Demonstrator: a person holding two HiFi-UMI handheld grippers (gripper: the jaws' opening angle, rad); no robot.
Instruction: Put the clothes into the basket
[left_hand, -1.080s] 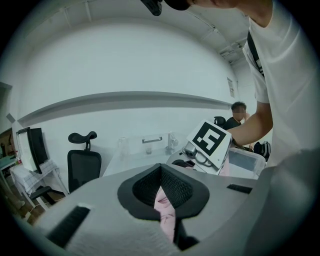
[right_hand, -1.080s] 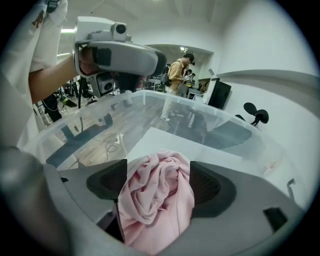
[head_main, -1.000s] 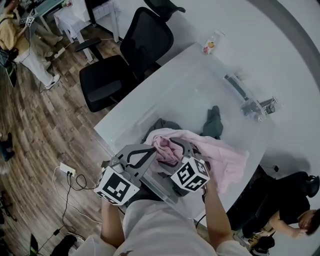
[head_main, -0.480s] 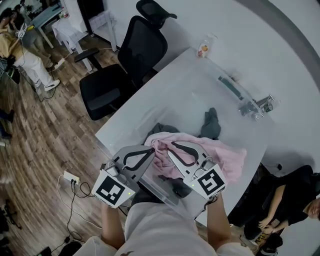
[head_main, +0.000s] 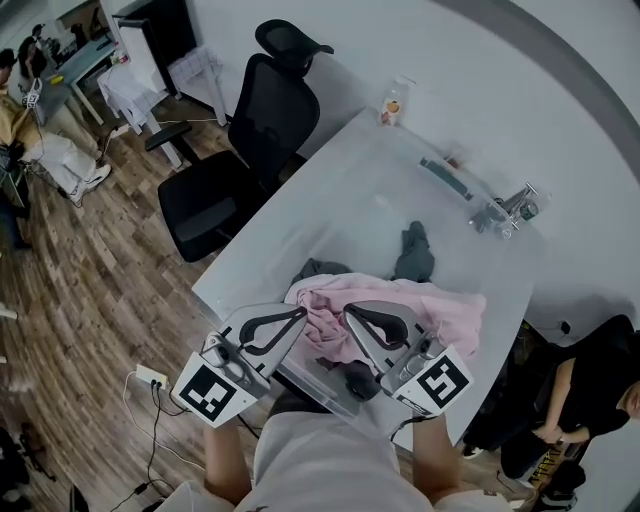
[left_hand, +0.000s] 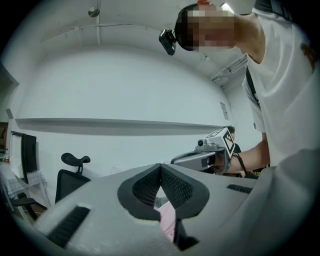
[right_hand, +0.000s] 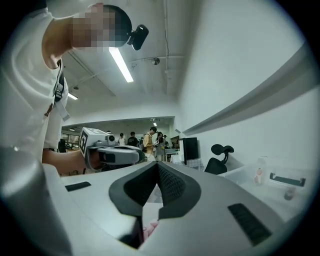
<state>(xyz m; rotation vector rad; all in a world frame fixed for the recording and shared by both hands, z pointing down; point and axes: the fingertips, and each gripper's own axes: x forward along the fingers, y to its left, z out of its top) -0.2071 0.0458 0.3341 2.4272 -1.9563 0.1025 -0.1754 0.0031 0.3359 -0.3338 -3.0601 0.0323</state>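
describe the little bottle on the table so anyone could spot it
Start at the white table; go to its far corner by the black office chair. The small clear bottle stands upright there alone, with an orange-pink patch, away from the clothes heaped at the near end.

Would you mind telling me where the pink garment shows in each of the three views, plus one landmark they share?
Head view: the pink garment lies lower centre on the white table.
Left gripper view: the pink garment shows low in the centre, through the gap under the jaws.
Right gripper view: only a scrap of the pink garment, bottom centre, under the jaws.
Shared landmark: the black office chair, in all three.
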